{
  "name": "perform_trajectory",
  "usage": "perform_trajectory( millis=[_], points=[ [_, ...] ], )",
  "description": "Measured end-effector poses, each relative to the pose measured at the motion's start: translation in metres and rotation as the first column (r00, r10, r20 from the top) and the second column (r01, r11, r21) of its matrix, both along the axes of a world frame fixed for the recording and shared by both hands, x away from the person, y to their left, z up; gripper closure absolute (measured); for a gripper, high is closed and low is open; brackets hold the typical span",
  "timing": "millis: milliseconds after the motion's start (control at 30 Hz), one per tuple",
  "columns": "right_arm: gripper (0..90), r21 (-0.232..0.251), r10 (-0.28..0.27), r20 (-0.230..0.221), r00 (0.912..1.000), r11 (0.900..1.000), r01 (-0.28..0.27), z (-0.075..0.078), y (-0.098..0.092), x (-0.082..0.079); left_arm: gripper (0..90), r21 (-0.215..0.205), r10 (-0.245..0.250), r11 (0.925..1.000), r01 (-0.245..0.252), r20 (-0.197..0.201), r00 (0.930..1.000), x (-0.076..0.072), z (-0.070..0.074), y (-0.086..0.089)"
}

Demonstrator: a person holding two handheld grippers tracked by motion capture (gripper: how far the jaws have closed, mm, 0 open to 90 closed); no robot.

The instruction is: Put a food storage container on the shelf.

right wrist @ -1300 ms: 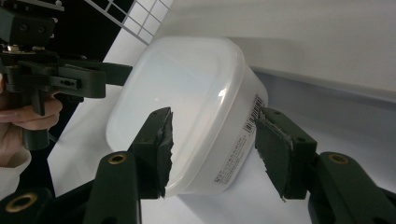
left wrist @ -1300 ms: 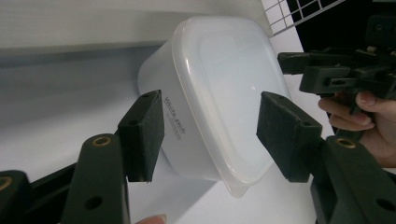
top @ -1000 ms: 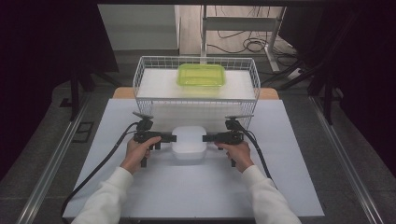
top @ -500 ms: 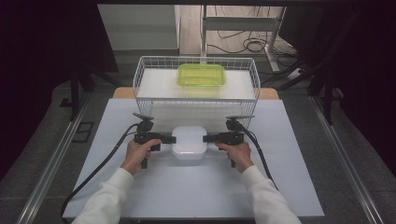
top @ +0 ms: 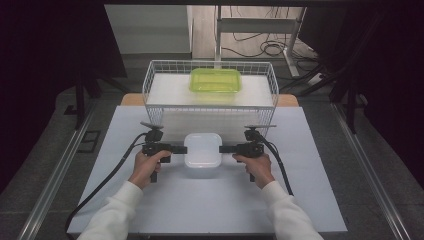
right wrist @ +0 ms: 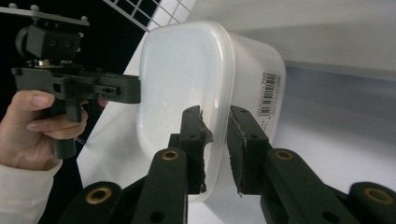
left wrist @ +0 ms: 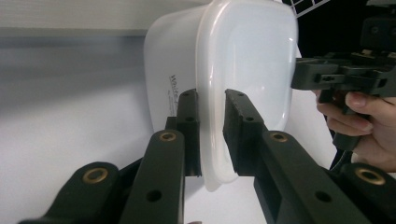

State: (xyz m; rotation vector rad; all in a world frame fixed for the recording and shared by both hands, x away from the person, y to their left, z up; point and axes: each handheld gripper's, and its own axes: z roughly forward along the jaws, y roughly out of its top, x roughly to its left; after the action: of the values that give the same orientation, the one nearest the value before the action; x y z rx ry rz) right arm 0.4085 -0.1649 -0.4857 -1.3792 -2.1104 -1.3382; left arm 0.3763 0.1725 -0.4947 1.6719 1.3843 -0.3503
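Note:
A white lidded plastic container [top: 202, 155] sits mid-table between my two grippers. In the high view my left gripper [top: 182, 149] meets its left side and my right gripper [top: 222, 149] its right side. The left gripper view has the left gripper [left wrist: 212, 100] shut on the lid rim of the white container [left wrist: 243, 70], one jaw on each face of the rim. In the right gripper view my right gripper [right wrist: 216, 116] grips the opposite rim of the container [right wrist: 187, 79] the same way. A barcode label [right wrist: 268, 93] shows on the container's wall.
A white wire basket [top: 150, 85] stands at the back of the table and holds a container with a green lid [top: 215, 80]. The white table mat [top: 310, 200] extends around the grippers. Black cables [top: 107, 180] trail back from both grippers.

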Motion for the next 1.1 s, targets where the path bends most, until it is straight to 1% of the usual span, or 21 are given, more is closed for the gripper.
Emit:
perform_trajectory(
  millis=[33,67,200,500,600,633,733,833,1067,1100],
  points=[
    [77.3,0.001,0.006,0.007,1.0,1.0,-0.006,0.002,0.0,-0.001,77.2,0.002,-0.002,1.0,0.002,0.004,1.0,0.0,0.0,0.0],
    [77.5,-0.003,0.008,0.024,0.9997,1.0,-0.008,0.003,0.0,-0.002,77.3,0.002,-0.006,1.0,0.006,0.005,1.0,-0.001,0.0,-0.001],
    [77.4,-0.016,0.019,0.045,0.9988,1.0,-0.018,0.005,-0.001,-0.004,77.3,0.001,-0.008,1.0,0.008,0.017,0.9998,-0.002,0.001,-0.001],
    [77.5,0.011,0.028,0.077,0.9966,1.0,-0.029,0.012,-0.002,-0.007,77.4,-0.012,-0.005,0.9999,0.006,0.053,0.9986,-0.006,0.01,0.001],
    [77.5,0.018,0.028,0.082,0.9962,0.999,-0.03,0.014,-0.002,-0.009,77.5,-0.02,-0.009,0.9998,0.01,0.064,0.9979,-0.007,0.012,0.002],
    [77.5,0.017,0.029,0.093,0.9953,0.999,-0.031,0.015,-0.003,-0.009,77.6,-0.019,-0.009,0.9998,0.01,0.068,0.9977,-0.007,0.013,0.002],
    [77.5,0.018,0.03,0.103,0.9942,0.999,-0.032,0.017,-0.003,-0.011,77.7,-0.02,-0.012,0.9997,0.014,0.078,0.9969,-0.008,0.015,0.003],
    [77.6,0.029,0.035,0.107,0.9937,0.999,-0.038,0.02,-0.003,-0.013,77.8,-0.023,-0.011,0.9996,0.014,0.091,0.9958,-0.01,0.02,0.004],
    [77.5,0.029,0.037,0.159,0.9866,0.999,-0.042,0.032,-0.001,-0.017,77.8,-0.014,-0.011,0.9998,0.013,0.133,0.9911,-0.014,0.033,0.004],
    [77.5,0.031,0.035,0.158,0.9868,0.999,-0.041,0.034,-0.002,-0.019,77.8,-0.014,-0.007,0.9999,0.009,0.145,0.9894,-0.015,0.036,0.004]
  ],
)
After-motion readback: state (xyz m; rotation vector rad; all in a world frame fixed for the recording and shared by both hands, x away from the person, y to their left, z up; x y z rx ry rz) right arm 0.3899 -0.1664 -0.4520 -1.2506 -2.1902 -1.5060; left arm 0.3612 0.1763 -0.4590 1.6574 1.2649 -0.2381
